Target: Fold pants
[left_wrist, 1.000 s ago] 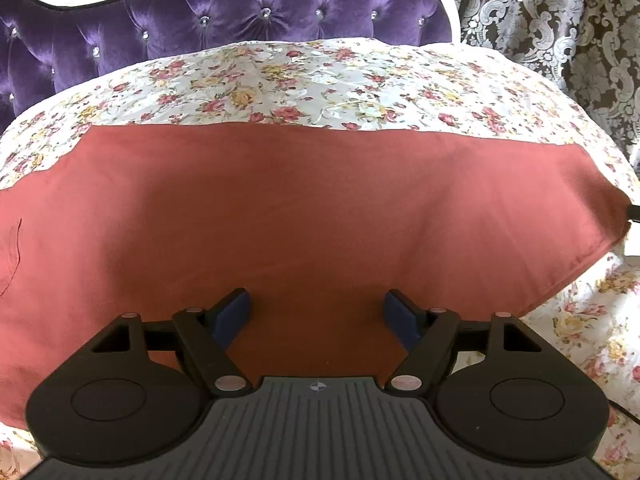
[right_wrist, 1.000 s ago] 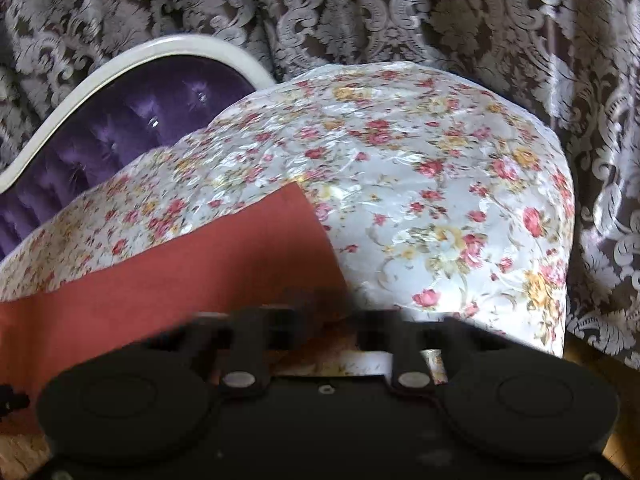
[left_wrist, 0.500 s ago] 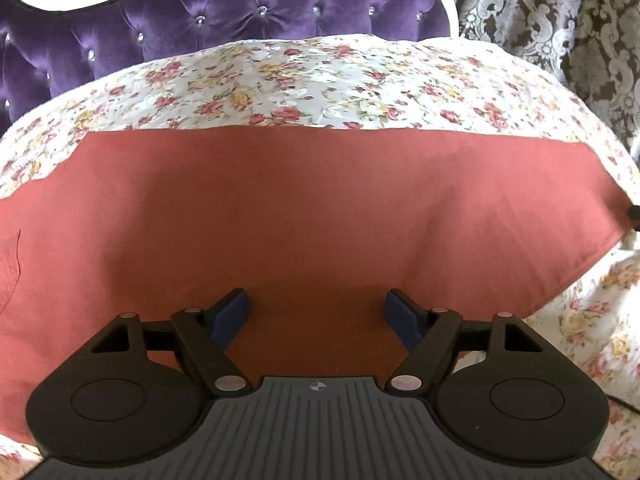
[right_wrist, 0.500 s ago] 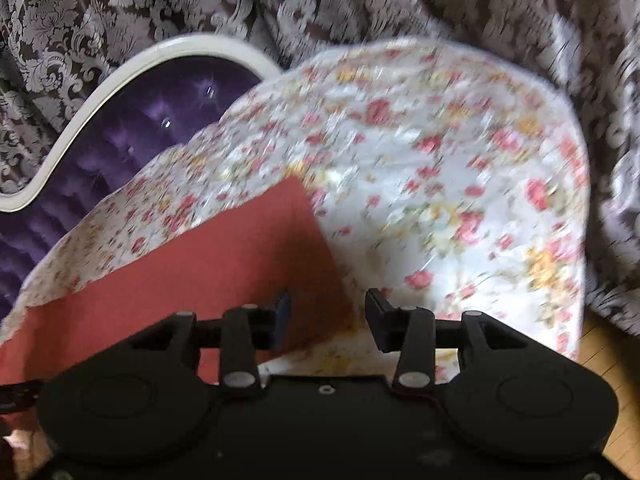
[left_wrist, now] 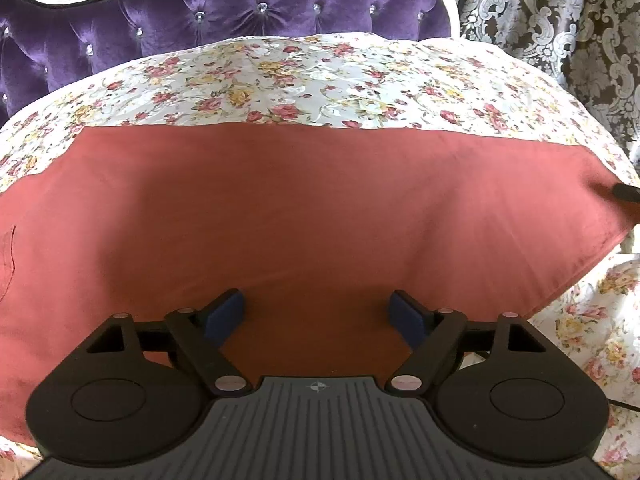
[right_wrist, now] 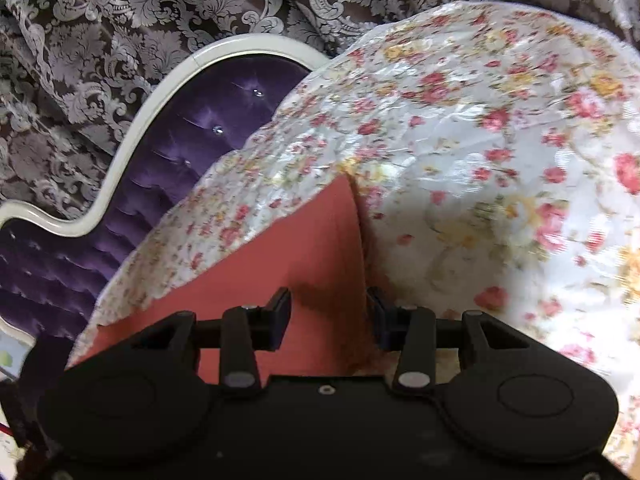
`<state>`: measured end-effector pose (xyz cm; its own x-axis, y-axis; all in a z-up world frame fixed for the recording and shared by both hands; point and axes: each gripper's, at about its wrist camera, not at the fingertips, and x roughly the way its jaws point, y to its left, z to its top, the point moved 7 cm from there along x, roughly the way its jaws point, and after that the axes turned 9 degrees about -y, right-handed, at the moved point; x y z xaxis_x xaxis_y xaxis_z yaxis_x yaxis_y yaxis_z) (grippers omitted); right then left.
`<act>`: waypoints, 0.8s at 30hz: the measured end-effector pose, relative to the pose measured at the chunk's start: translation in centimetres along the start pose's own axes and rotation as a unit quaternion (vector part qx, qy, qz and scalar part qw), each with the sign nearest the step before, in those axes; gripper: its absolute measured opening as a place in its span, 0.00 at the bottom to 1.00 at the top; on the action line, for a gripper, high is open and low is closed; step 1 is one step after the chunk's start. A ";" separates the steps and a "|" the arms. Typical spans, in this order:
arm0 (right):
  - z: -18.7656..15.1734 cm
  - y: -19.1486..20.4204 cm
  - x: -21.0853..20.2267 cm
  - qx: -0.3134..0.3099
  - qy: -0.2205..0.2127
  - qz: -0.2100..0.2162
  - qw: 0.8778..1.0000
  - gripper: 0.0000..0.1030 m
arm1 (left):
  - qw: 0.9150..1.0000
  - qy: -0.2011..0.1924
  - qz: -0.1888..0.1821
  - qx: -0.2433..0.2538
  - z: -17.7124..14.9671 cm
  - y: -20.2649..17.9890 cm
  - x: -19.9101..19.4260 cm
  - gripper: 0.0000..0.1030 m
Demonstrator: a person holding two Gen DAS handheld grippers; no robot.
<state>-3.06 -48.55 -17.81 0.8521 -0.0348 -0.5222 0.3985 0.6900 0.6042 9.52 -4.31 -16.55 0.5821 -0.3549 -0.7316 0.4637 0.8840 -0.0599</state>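
Note:
The rust-red pants (left_wrist: 304, 208) lie flat across the flowered bedspread (left_wrist: 304, 76), spread wide from left to right. My left gripper (left_wrist: 318, 314) is open and empty, low over the near edge of the pants. My right gripper (right_wrist: 327, 312) is open and hovers over the pants' right end (right_wrist: 308, 256), its jaws on either side of the end edge. A dark fingertip of the right gripper shows at the far right edge of the left wrist view (left_wrist: 626, 192).
A purple tufted headboard (left_wrist: 224, 20) with a white frame stands behind the bed. Patterned grey curtains (right_wrist: 120, 20) hang behind and to the right. The bedspread (right_wrist: 500, 160) drops off at the bed's right side.
My right gripper has opened and swung left and forward over the pants' end. My left gripper has shifted slightly; the pants lie as before.

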 end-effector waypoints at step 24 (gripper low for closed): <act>5.2 9.7 -3.6 -0.089 -0.048 0.007 0.995 0.09 | 0.997 -0.008 -0.031 0.068 4.2 -7.4 4.9 0.77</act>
<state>-0.44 -45.50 -6.93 0.8894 -0.0871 -0.4488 0.3269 0.8074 0.4912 11.77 -13.88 -16.85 0.5600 -0.4139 -0.7177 0.5846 0.8112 -0.0117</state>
